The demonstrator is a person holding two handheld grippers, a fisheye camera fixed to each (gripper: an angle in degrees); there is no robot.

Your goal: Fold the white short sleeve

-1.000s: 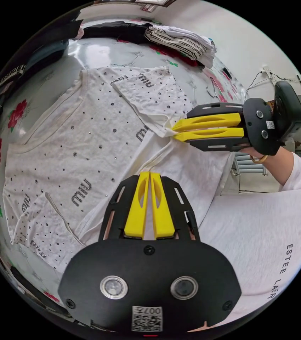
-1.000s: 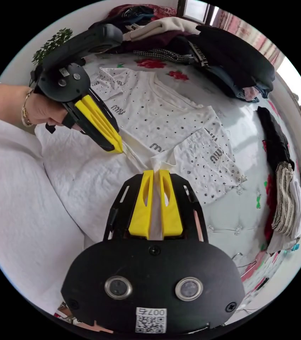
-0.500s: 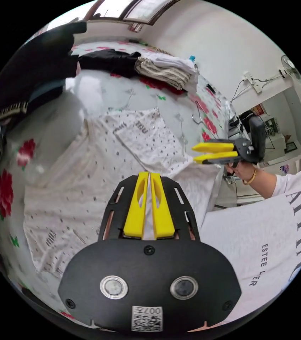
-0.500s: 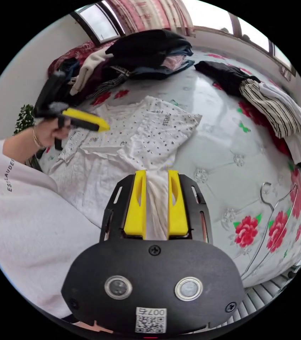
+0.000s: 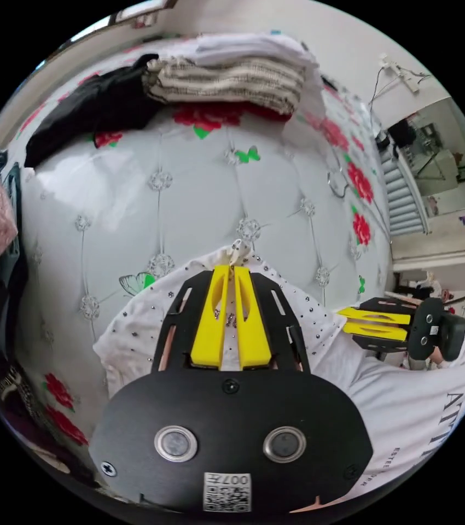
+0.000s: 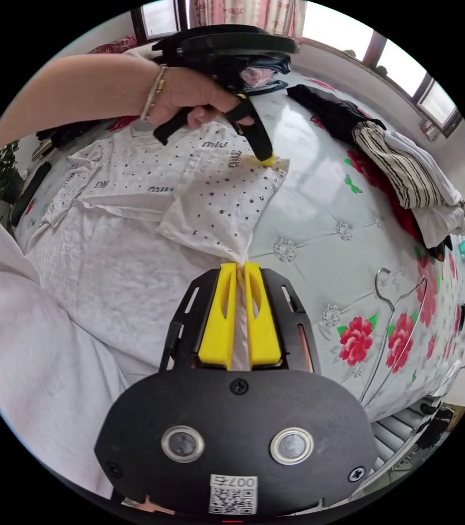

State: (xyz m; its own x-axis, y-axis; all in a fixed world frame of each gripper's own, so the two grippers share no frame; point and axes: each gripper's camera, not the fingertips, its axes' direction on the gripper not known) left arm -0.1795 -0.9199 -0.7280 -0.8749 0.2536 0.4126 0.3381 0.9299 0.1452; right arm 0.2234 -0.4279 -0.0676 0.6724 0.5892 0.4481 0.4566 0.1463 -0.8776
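The white short-sleeve shirt (image 6: 128, 240), studded and lettered, lies flat on the bed with one side flap (image 6: 227, 202) folded over its front. My right gripper (image 6: 238, 268) is shut on the flap's near corner, and cloth runs back between its jaws. A hand holds my left gripper (image 6: 268, 160) at the flap's far corner. In the left gripper view, my left gripper (image 5: 231, 269) is shut on a small bunch of the shirt (image 5: 134, 339) at its tips. The right gripper (image 5: 343, 320) sits lower right there, jaws close together.
The white quilted bedspread (image 6: 320, 180) has red flower prints. A striped folded stack (image 6: 407, 169) and a black garment (image 6: 331, 109) lie beyond the shirt, with a wire hanger (image 6: 402, 328) to the right. Dark clothes are piled by the window. The person's white top (image 6: 24, 350) is close on the left.
My left gripper has reached across the shirt to the flap's far corner and shut on it. My right gripper's jaws, wider half a second ago, have shut on the near corner.
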